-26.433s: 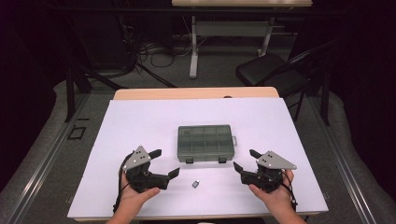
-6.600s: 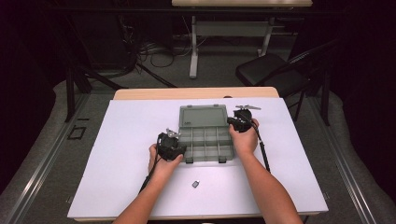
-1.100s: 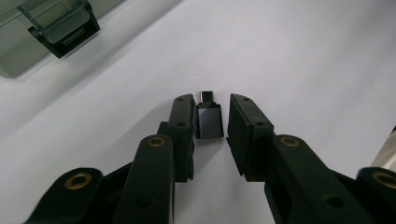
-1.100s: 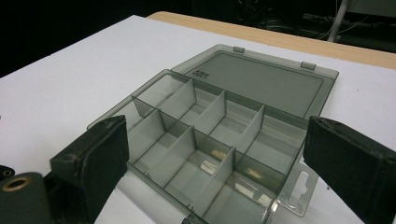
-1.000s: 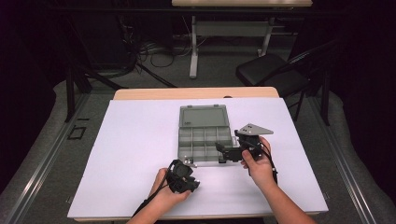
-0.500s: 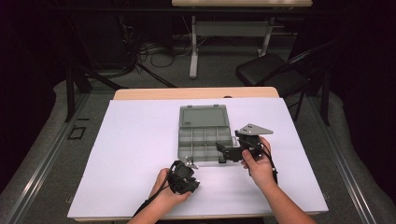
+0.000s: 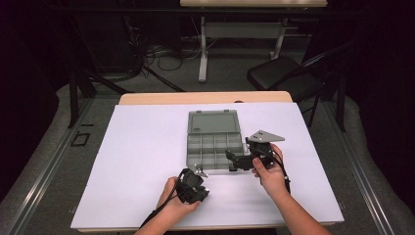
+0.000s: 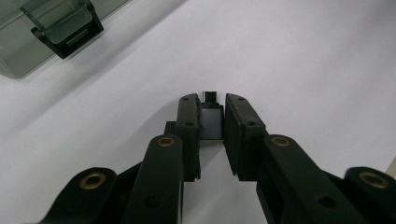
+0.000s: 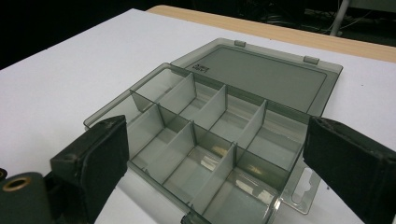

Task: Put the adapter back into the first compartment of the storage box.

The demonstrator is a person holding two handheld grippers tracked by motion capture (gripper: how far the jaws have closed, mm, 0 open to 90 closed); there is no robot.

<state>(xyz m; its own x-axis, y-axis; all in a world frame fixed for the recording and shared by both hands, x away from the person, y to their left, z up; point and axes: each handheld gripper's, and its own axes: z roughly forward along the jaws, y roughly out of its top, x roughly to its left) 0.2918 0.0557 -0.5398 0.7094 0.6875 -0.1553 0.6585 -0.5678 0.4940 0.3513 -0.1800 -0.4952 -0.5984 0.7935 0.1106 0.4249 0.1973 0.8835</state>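
**White sheet, open box, one small part between your left jaws**

You are working on a table [image 7: 147,99] of pale wood whose top is almost wholly covered by a white sheet [image 7: 137,161]; only a strip of wood shows along the far edge. The sheet is plain and matte. Around the table the room is dark: grey floor, a black chair [image 7: 279,78] beyond the far right corner, a second table's pale legs [image 7: 203,54] farther back, and loose cables [image 7: 156,51] on the floor near them.

The compartment box [image 7: 214,149] sits right of centre on the sheet, smoky grey and see-through, with its lid [image 7: 214,122] laid flat open on the far side. The right gripper view shows its dividers and the compartments with nothing visible in them.

Your left gripper [image 7: 193,185] is low over the sheet, near the box's front left corner. In the left gripper view its jaws stand nearly closed on either side of a small dark part [image 8: 211,120], which sits between the pads; whether it is lifted off the sheet you cannot tell.

Your right gripper [image 7: 234,160] is at the box's right front edge, its jaws spread wide with nothing between them, framing the box in the right gripper view.
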